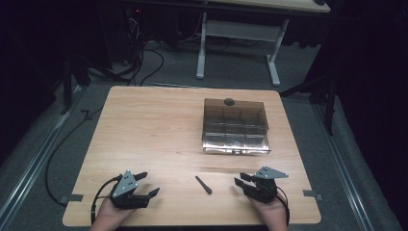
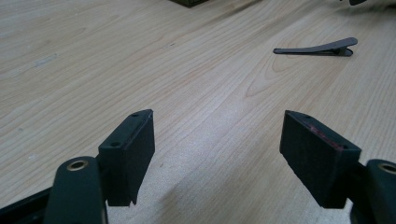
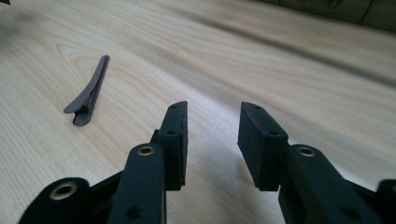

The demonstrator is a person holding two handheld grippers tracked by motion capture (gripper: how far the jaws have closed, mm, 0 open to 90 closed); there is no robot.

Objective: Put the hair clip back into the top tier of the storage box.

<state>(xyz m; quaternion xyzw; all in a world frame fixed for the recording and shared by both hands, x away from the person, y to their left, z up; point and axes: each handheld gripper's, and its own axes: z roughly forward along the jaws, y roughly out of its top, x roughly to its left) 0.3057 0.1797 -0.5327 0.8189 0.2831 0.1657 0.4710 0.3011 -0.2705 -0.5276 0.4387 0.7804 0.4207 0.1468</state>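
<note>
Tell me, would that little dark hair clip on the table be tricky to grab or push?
The clip looks thin and light, so a push would probably slide it over the smooth table. It lies almost flat, so it is unlikely to roll, yet fingers may struggle to get under it.

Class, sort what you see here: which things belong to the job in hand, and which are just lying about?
In the job: hair clip lying between the two open grippers, left gripper, right gripper.

Lying about: smoky compartment box farther back on the table; desk frame and cables behind.
</note>
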